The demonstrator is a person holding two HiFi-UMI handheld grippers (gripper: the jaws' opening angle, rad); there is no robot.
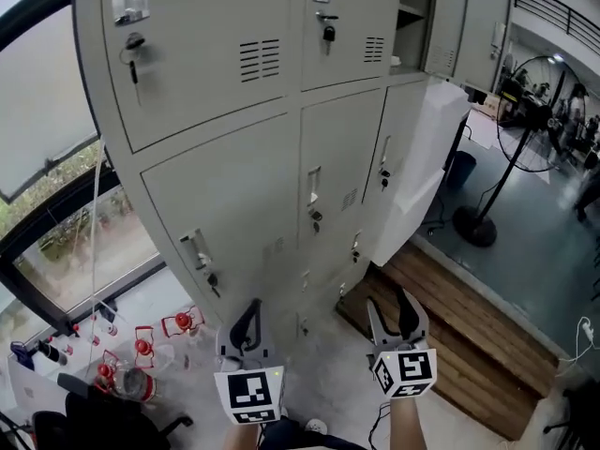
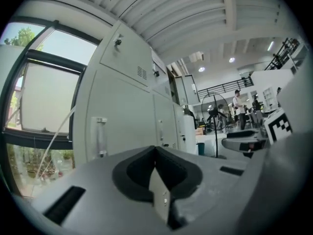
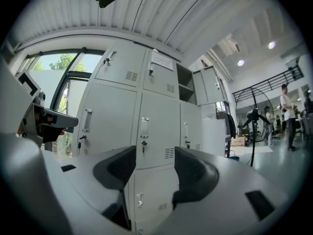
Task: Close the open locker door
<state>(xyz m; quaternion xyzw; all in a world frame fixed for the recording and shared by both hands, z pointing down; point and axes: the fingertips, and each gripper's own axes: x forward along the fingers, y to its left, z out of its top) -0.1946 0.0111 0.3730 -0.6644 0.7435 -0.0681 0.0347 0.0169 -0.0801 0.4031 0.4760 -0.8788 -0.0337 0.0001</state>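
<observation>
The closing has not begun; this looks like the approach. Both tongs hang low and near, well short of the lockers (image 1: 216, 82). The left gripper (image 1: 249, 309) is clenched on nothing, its jaws pressed together. The right gripper (image 1: 391, 312) is released, jaws spread wide, with only the far cabinet front showing between them. The open locker (image 1: 411, 12) is far and to the right, in the top row. Its door (image 1: 448, 22) appears swung out to the right of the opening, though I cannot tell it surely from the panels beyond it. The next move likely calls for stepping in and raising a gripper, the right being nearer that side. It would go to the door's outer face or free edge and push it left until it sits flush. Of contents, the open locker shows a shelf and a dark interior, and I can make out nothing on the shelf. The other lockers are shut, two with keys (image 1: 134, 64) hanging in their locks.
</observation>
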